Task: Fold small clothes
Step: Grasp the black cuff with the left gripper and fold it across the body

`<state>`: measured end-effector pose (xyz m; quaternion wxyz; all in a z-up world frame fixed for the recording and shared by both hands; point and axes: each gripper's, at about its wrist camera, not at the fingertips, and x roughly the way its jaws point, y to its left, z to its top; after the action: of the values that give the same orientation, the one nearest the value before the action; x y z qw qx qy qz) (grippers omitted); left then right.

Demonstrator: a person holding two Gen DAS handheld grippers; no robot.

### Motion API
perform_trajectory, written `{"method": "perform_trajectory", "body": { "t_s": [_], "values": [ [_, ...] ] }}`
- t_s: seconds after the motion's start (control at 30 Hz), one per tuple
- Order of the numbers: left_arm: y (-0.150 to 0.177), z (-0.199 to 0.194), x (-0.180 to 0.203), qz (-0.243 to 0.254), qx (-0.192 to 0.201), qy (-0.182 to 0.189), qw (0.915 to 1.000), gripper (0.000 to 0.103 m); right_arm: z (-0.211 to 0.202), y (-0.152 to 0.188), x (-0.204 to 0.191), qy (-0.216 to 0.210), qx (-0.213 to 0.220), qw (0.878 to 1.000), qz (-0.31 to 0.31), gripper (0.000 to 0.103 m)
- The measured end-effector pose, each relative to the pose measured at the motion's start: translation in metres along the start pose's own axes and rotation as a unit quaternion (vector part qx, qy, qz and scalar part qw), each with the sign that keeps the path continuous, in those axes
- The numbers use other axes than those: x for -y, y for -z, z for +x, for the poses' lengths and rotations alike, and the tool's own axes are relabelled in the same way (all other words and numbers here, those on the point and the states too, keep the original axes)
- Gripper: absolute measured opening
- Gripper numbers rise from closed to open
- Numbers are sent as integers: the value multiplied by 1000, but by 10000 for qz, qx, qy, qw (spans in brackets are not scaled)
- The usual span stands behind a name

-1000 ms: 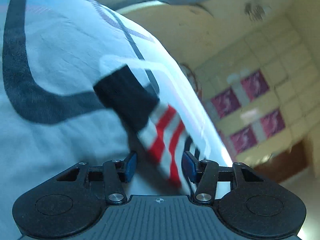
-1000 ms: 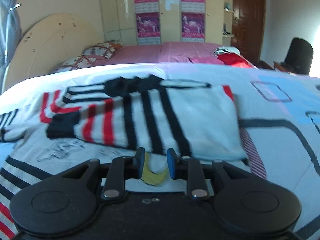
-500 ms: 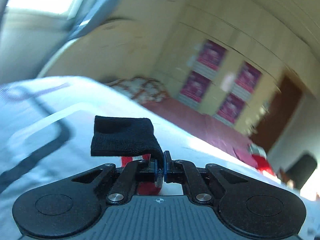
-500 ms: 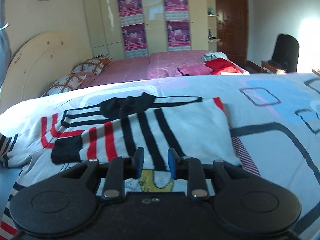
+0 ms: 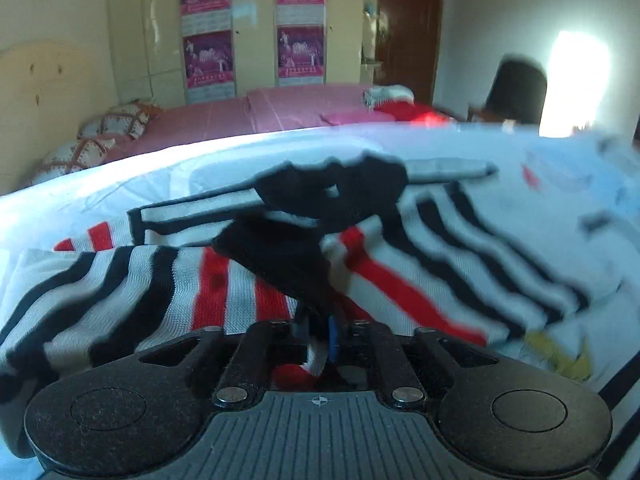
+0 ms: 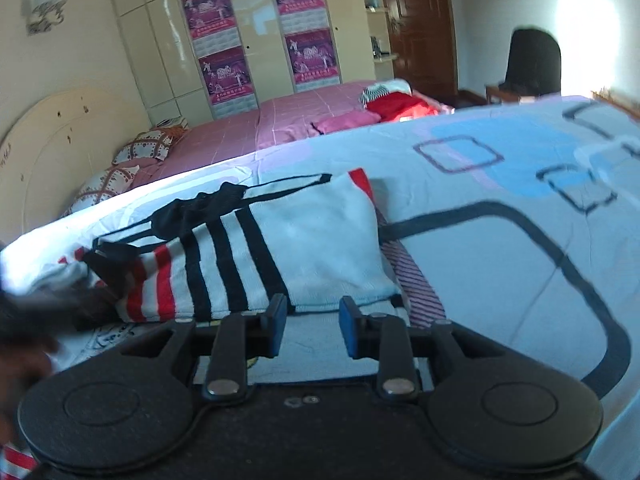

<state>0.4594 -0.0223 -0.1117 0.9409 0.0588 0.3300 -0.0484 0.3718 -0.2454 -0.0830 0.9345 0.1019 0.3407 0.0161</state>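
A small white knit sweater (image 6: 312,248) with black and red stripes lies on the pale blue bedsheet (image 6: 500,240). Its black collar (image 5: 344,192) points to the far side. My left gripper (image 5: 320,336) is shut on the sweater's striped sleeve near its black cuff (image 5: 280,256), which is carried over the sweater body (image 5: 460,248). My right gripper (image 6: 312,324) is open and empty, just in front of the sweater's near hem. The sleeve also shows at the left in the right wrist view (image 6: 140,276).
A garment with thin dark red stripes (image 6: 416,280) lies under the sweater's right edge. Another piece with a yellow print (image 5: 560,356) lies nearby. A second bed with a pink cover (image 6: 280,128) and pillows stands behind, then wardrobes and a door.
My left gripper closed on the striped sleeve and swung it over onto the sweater body. My right gripper opened wider and shifted slightly right along the near hem.
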Motion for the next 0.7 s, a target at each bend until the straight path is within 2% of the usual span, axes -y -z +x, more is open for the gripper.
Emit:
{"method": "perform_trajectory", "body": {
  "t_s": [0.03,0.07,0.1,0.17,0.23,0.3,0.4,0.47,0.57,0.63,0.67,0.7],
  "values": [
    [9,-14,4,132,181,-42,9997,34,0,0,1,-88,-7,10000,41,38],
    [16,-27,-1,85,262,107,9996,65,1,-2,0,-189,0,9998,59,44],
    [20,-42,-6,-82,404,187,9990,70,2,-2,-3,-292,14,9996,57,50],
    [33,-73,-19,-200,626,189,9977,70,8,-4,-13,-563,32,9984,31,51],
    [52,-102,-39,-264,850,-111,9960,70,18,-6,-32,-847,9,9964,-82,51],
    [69,-116,-62,-396,897,-423,9943,69,30,-8,-56,-1150,-20,9931,-247,51],
    [92,-124,-103,-1006,677,-870,9888,69,53,-10,-103,-1463,-48,9869,-684,50],
    [98,-120,-123,-1341,490,-994,9848,69,70,-12,-133,-1594,-83,9821,-996,50],
    [100,-103,-138,-1462,308,-1001,9837,69,101,-15,-166,-1517,-293,9777,-1425,51],
    [101,-89,-143,-1466,136,-864,9853,69,118,-13,-181,-1112,-354,9777,-1744,41],
    [101,-83,-143,-1456,111,-820,9859,69,123,-14,-184,-922,-344,9774,-1871,8],
    [102,-80,-144,-1434,53,-788,9865,69,122,-16,-184,-888,-252,9777,-1888,6]
  ]
}}
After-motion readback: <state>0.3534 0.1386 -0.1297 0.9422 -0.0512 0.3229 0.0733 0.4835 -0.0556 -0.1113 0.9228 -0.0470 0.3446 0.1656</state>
